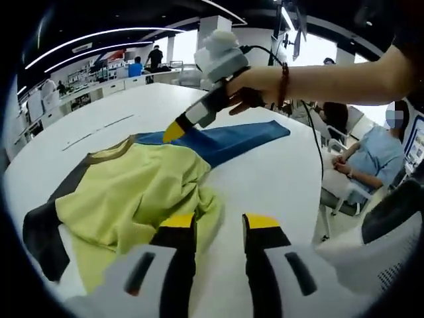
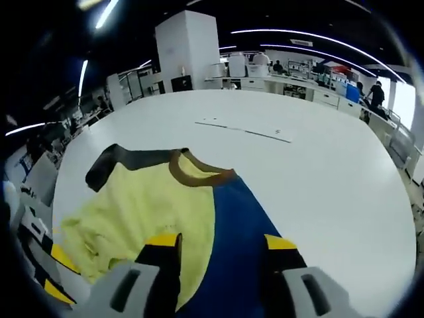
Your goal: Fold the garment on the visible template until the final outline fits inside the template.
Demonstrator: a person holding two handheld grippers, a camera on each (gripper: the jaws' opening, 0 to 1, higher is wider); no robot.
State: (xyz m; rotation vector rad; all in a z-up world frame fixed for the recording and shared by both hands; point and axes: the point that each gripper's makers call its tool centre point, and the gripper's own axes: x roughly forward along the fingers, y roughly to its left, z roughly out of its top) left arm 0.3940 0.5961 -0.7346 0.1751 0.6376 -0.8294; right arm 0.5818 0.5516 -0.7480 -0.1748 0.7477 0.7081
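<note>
A garment lies crumpled on the white table (image 1: 278, 175): yellow body (image 1: 136, 192), blue sleeve (image 1: 232, 139), dark grey sleeve (image 1: 43, 232), brown collar (image 2: 199, 173). My left gripper (image 1: 220, 222) is open at the garment's near edge, its left jaw over yellow fabric. A hand holds my right gripper (image 1: 173, 130) low over the blue sleeve near the collar. In the right gripper view, my right gripper (image 2: 222, 242) is open with the blue sleeve (image 2: 232, 245) under and between its jaws. The left gripper (image 2: 46, 265) shows at lower left there.
Faint line marks (image 2: 245, 131) run across the table beyond the garment. A seated person (image 1: 371, 159) and a chair (image 1: 391, 218) are off the table's right edge. Desks and people stand in the far background.
</note>
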